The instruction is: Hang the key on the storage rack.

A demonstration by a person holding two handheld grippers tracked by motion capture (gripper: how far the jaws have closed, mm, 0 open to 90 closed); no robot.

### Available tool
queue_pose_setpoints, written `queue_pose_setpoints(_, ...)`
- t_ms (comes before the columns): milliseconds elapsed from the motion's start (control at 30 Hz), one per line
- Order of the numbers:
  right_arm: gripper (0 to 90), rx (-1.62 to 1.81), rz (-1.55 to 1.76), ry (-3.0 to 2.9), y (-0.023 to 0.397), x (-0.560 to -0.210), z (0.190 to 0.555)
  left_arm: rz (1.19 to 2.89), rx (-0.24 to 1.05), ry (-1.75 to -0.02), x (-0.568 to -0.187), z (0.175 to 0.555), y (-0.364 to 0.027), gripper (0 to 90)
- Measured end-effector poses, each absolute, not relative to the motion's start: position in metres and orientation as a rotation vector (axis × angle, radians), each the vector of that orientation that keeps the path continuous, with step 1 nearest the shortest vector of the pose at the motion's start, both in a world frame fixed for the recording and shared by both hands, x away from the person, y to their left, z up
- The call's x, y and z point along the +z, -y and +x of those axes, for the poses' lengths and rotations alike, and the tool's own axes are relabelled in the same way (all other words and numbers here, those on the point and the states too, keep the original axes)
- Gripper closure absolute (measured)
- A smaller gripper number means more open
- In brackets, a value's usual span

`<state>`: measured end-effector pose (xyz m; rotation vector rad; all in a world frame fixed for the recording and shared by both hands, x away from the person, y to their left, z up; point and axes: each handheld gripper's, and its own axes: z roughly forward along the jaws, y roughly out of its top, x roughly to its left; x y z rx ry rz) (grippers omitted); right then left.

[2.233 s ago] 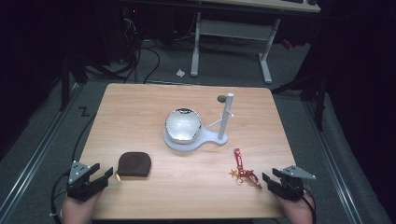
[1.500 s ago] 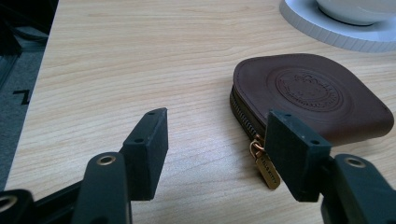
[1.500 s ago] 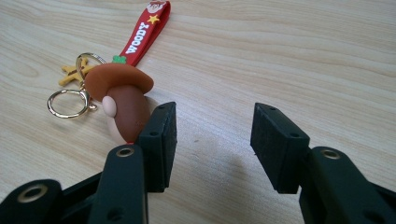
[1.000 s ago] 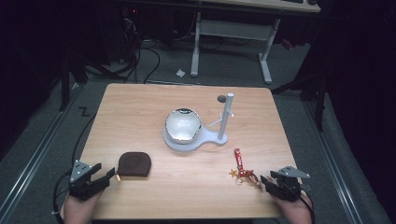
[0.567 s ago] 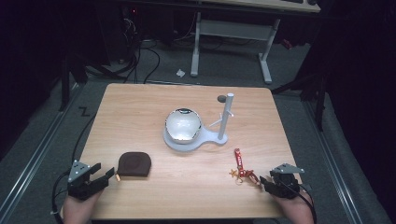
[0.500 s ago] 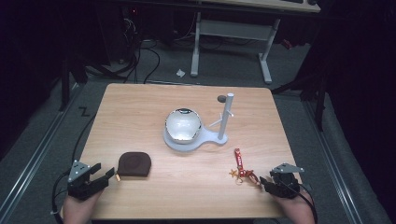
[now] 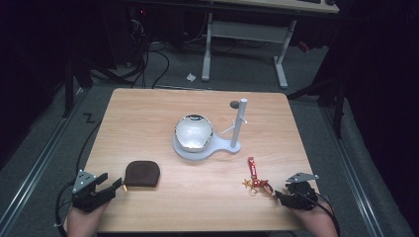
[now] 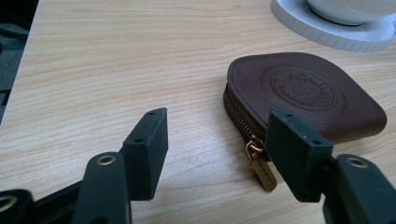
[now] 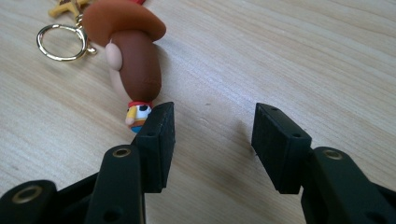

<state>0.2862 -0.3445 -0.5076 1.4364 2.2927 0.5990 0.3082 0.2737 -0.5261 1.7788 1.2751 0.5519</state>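
Right tongs [image 9: 212,140] have inched toward the keychain [image 9: 133,60], opening wider, empty; left tongs [image 8: 219,147] open, empty.

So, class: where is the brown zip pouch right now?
In the high view the brown zip pouch lies near the table's front left, just ahead of the left tongs, below-left of the white stand.

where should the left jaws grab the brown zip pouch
Best at the zipper edge of the brown zip pouch beside its brass pull tab, coming in low along the table from the person's side. The pouch lies flat, so only its thin rim offers opposing faces. The left gripper is open, already facing that edge.
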Motion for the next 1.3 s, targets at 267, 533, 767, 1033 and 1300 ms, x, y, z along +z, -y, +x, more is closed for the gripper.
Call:
queue_pose_setpoints(267, 49.0, 0.57, 1.442, -2.345, 0.343, -0.502, 0.288, 1.77, 0.548, -1.278, -0.526, 0.308, -0.274, 39.7)
queue_pose_setpoints(533, 48.3, 0.516, 1.446, -2.445, 0.344, -0.489, 0.29, 1.782, 0.539, -1.277, -0.526, 0.308, -0.274, 39.2)
queue_pose_setpoints(767, 47.0, 0.46, 1.431, -2.539, 0.338, -0.473, 0.293, 1.783, 0.534, -1.278, -0.526, 0.308, -0.274, 39.2)
queue_pose_setpoints(1033, 45.5, 0.35, 1.37, -2.643, 0.32, -0.468, 0.304, 1.788, 0.523, -1.285, -0.527, 0.309, -0.275, 39.0)
queue_pose_setpoints(1300, 45.2, 0.271, 1.32, -2.692, 0.299, -0.47, 0.318, 1.788, 0.517, -1.282, -0.527, 0.309, -0.276, 38.9)
